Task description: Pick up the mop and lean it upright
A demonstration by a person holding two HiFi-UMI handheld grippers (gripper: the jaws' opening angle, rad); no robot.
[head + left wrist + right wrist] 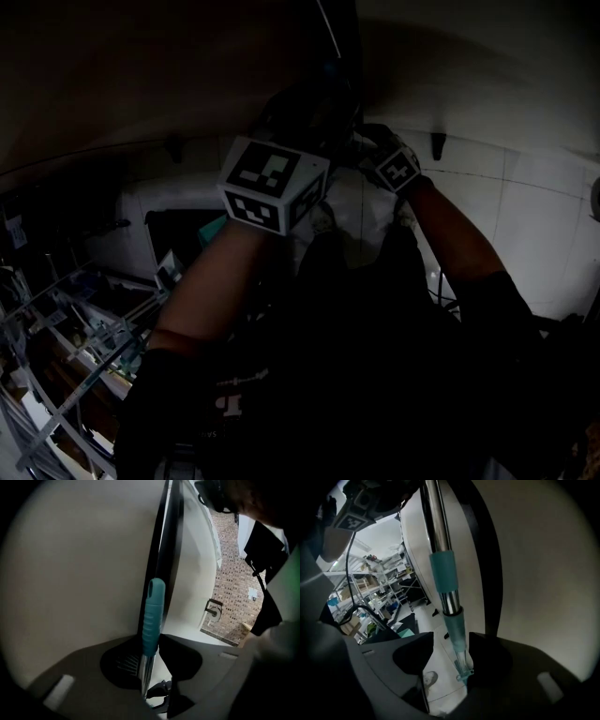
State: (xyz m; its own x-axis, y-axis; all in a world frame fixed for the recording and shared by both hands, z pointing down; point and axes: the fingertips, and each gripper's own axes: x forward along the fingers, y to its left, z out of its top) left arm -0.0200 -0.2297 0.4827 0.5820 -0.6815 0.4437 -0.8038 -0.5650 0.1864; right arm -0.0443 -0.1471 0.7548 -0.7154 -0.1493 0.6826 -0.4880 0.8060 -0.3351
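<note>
Left claw (149, 644) spread, mop handle (153, 611) loose between its jaws, not pinched. Handle stands upright against pale wall (84, 573). Right claw (451, 638) spread wide around the same handle, nearer its right jaw.

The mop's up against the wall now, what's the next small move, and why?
Probably draw both grippers straight back off the mop. It stands upright along the wall, the right gripper is open with a gap beside it, and the left gripper looks slack around the teal grip, so it seems to lean unaided.
</note>
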